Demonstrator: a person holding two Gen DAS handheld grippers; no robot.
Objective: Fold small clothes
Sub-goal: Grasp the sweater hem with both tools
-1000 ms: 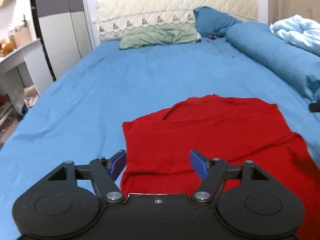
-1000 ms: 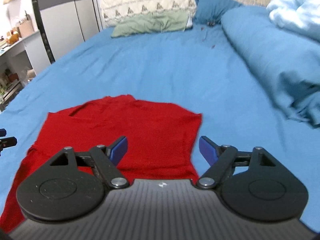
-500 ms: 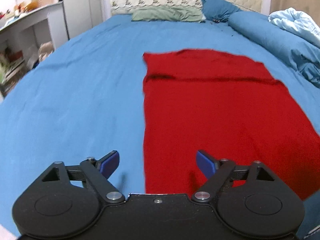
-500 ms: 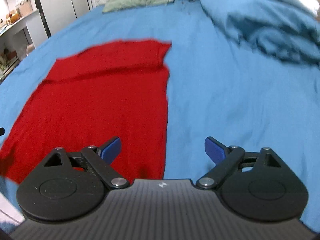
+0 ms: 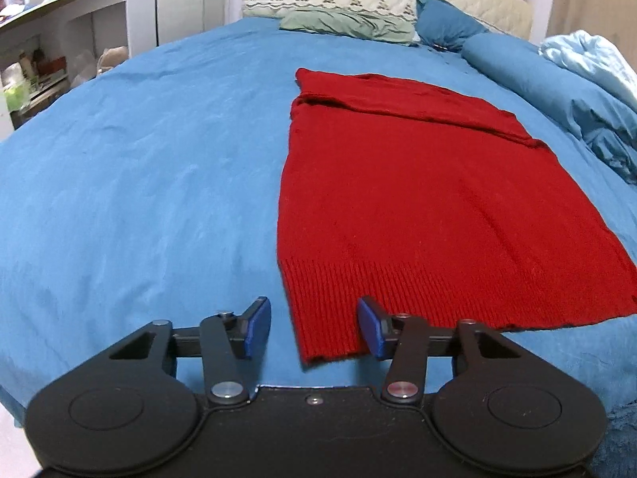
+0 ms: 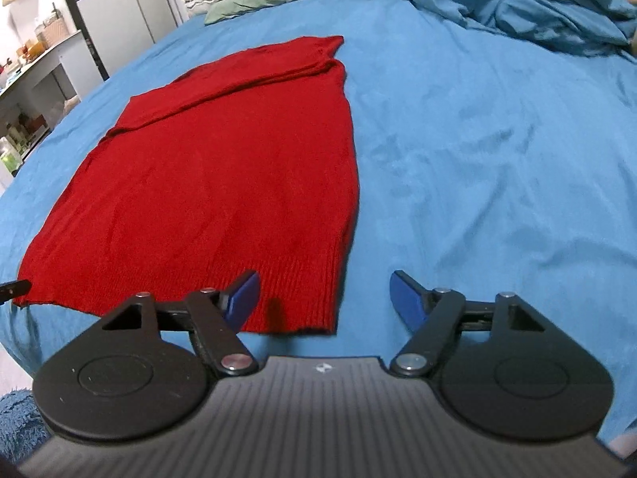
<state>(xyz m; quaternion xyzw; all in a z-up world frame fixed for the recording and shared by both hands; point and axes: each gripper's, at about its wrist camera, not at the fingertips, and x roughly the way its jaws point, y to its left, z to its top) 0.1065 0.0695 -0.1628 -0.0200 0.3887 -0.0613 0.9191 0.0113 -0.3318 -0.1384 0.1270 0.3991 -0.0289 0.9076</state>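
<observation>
Both hands have dropped back to the near ribbed hem of the red knitted sweater point(image 5: 418, 199) lying flat on the blue bed sheet point(image 5: 139, 179), and the left tongs point(image 5: 314, 328) and right tongs point(image 6: 324, 298), just narrowing yet still released, straddle its two hem corners, probably to pinch and fold.

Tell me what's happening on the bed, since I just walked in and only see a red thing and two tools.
A person holds a gripper in each hand over a red knit sweater lying flat on the blue bedsheet. The left gripper sits at the near left hem corner and the right gripper at the near right one. Both have just been closing, with the corners between the jaws, but the pads are not yet pressing the cloth. The sleeves look already folded in; the next fold hasn't started.
</observation>
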